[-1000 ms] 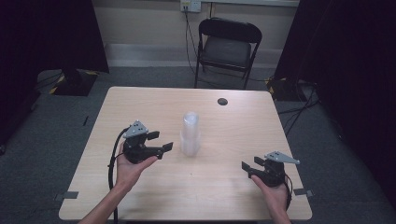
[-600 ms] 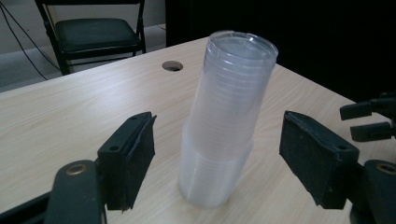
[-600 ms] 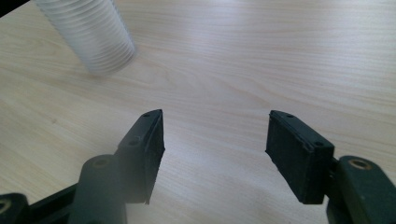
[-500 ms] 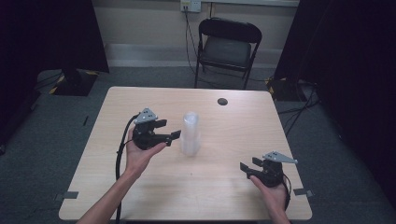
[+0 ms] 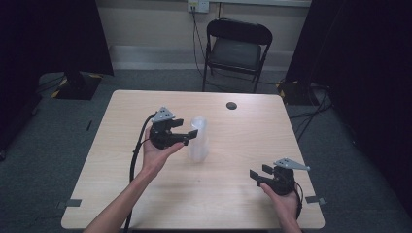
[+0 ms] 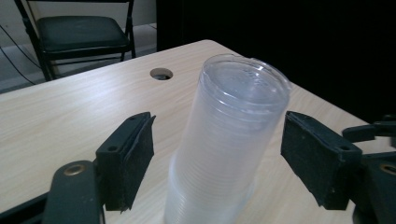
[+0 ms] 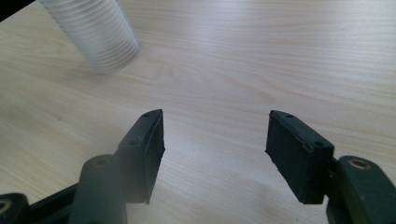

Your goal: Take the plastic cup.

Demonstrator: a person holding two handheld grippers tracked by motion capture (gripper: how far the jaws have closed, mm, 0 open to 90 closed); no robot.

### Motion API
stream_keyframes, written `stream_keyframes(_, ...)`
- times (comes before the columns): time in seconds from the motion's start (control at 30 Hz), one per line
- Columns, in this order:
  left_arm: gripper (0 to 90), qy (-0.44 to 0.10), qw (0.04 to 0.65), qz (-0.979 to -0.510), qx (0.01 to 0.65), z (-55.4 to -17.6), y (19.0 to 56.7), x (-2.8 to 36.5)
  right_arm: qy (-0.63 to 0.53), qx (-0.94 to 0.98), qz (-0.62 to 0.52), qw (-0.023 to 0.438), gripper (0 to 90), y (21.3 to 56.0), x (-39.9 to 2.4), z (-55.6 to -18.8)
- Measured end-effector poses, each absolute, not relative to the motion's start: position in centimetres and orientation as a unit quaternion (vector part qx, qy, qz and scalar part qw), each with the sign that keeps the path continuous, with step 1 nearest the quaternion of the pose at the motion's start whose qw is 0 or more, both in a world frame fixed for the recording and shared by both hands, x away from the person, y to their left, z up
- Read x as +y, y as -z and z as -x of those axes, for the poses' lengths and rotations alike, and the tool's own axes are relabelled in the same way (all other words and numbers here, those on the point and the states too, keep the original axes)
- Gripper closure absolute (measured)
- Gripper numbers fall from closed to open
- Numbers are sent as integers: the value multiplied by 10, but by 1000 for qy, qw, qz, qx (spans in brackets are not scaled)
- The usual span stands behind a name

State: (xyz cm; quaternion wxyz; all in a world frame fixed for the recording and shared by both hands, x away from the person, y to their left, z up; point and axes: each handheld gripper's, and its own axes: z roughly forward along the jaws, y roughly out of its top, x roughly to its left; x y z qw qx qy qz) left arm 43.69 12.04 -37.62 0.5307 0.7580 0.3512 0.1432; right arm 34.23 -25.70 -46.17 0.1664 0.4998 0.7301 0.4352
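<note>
Two grippers stand with jaws apart. The left gripper point(image 5: 187, 136) brackets the upright stack of clear cups point(image 5: 198, 140) at mid-frame, apparently lining up a grasp, while the right gripper point(image 5: 256, 174) idles at lower right, holding nothing.

left gripper point(image 5: 187, 137) raised, jaws wide — right gripper point(image 5: 258, 175) low, jaws apart.

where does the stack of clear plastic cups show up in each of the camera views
High view: the stack of clear cups stands mid-table, beside the left gripper.
Left gripper view: centre, between the open jaws.
Right gripper view: upper left corner, far beyond the jaws.
Shared landmark: the light wood table.
</note>
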Motion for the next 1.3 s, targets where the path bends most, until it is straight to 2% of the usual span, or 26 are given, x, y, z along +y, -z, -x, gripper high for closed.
stream_keyframes(0.13, 232, -137, 540, -757, 340, -444, 381, 112, -434, 731, -499, 167, 365, 462, -257, -342)
stream_keyframes(0.47, 223, -133, 516, -777, 335, -452, 396, 95, -433, 732, -499, 165, 356, 464, -258, -343)
stream_keyframes(1.03, 215, -122, 487, -795, 342, -462, 414, 89, -432, 733, -499, 167, 346, 466, -258, -343)
stream_keyframes(1.3, 278, -134, 478, -801, 333, -460, 415, 84, -434, 729, -503, 167, 346, 466, -260, -343)
